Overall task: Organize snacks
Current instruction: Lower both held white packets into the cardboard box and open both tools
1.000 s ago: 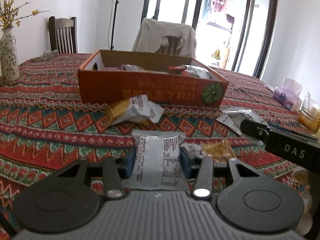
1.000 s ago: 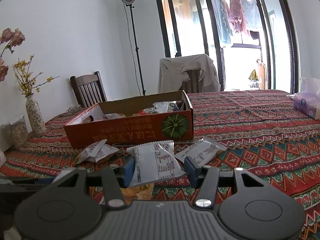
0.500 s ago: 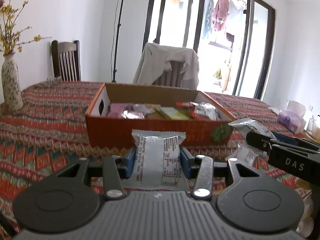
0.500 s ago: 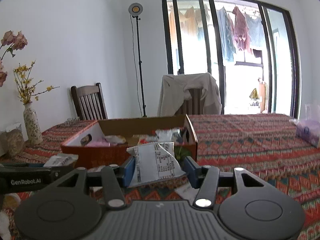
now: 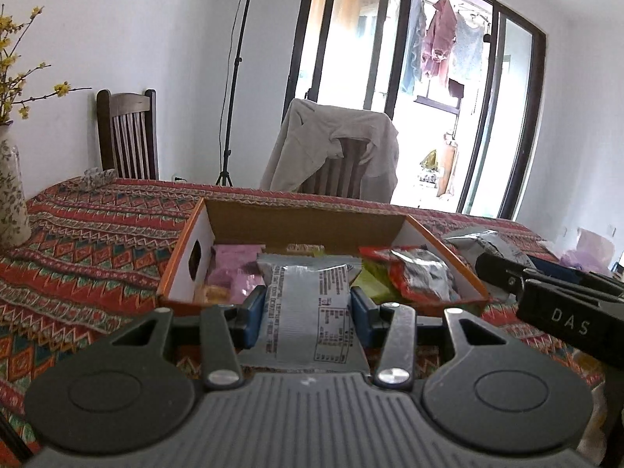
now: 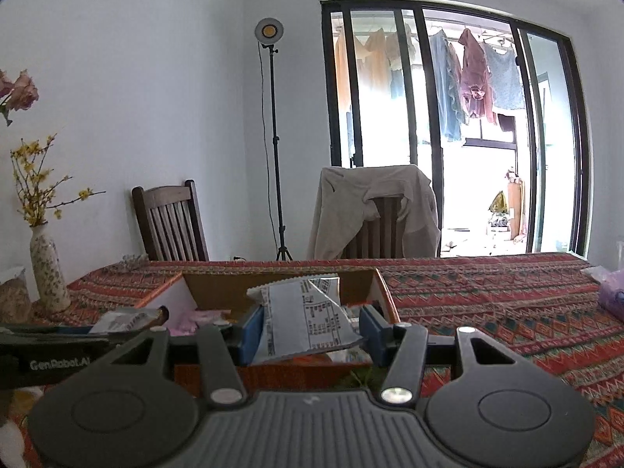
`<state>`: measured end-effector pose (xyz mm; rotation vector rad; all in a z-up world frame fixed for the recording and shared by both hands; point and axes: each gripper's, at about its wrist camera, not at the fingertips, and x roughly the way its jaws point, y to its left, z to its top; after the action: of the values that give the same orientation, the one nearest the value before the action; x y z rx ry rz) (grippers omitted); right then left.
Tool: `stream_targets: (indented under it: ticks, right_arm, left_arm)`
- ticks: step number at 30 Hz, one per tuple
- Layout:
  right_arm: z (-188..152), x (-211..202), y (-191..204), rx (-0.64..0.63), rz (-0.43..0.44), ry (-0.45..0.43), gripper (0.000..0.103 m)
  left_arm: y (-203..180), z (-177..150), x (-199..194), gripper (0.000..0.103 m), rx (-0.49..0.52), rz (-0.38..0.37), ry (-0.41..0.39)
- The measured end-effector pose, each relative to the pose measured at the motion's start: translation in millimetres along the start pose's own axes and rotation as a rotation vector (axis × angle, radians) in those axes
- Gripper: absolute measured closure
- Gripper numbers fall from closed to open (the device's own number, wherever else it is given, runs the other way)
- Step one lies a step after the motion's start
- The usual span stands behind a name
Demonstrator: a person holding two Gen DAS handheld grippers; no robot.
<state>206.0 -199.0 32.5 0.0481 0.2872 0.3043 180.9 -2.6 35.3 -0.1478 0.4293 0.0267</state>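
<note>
Both claws loaded here. My left gripper (image 5: 308, 318) is clamped on a silver snack packet (image 5: 308, 312), blue pads (image 5: 255, 319) pressing its two sides; the back panel faces me with a printed table and lines of small text, too fine to read. The packet hangs just at the near edge of the orange cardboard box (image 5: 183, 257), above its front wall.

Inside that box I see a pink packet (image 5: 234, 269) at the left, a green one (image 5: 370, 286) in the middle and a red and silver wrapper (image 5: 417, 273) at the right. The box sits on the patterned red tablecloth (image 5: 85, 241).

My right gripper (image 6: 310, 329) is clenched on a second white packet (image 6: 306, 319), tilted, its back print a small grid I can't make out. It hovers over the same box (image 6: 384, 300), near the right end.

Readable writing: "DAS" in white on the right gripper's side (image 5: 565, 312) as seen from my left camera, and "GenRobot.AI" on the left gripper's body (image 6: 58, 362) seen from the right camera.

A flower vase (image 6: 48, 273) stands at the table's left end.
</note>
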Motion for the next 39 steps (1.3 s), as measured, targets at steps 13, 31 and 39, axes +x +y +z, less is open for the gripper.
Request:
stream_targets:
  ticks: [13,31,39]
  right_arm:
    - [26.8,64.7,4.5,0.016,-0.014,-0.015,0.051]
    - [-6.3,113.6,0.4,-0.007,-0.020,0.067,0.048]
    - [-11.7,109.2,-1.2,0.004,-0.032,0.056,0.000]
  left_arm:
    - [12.1,44.8,49.8,0.057,-0.049,0.019,-0.022]
    - [32.4,30.4,96.0,0.042,-0.062,0.086,-0.051]
    - [41.1,28.1,90.0,0.000,-0.123,0.098,-0.095]
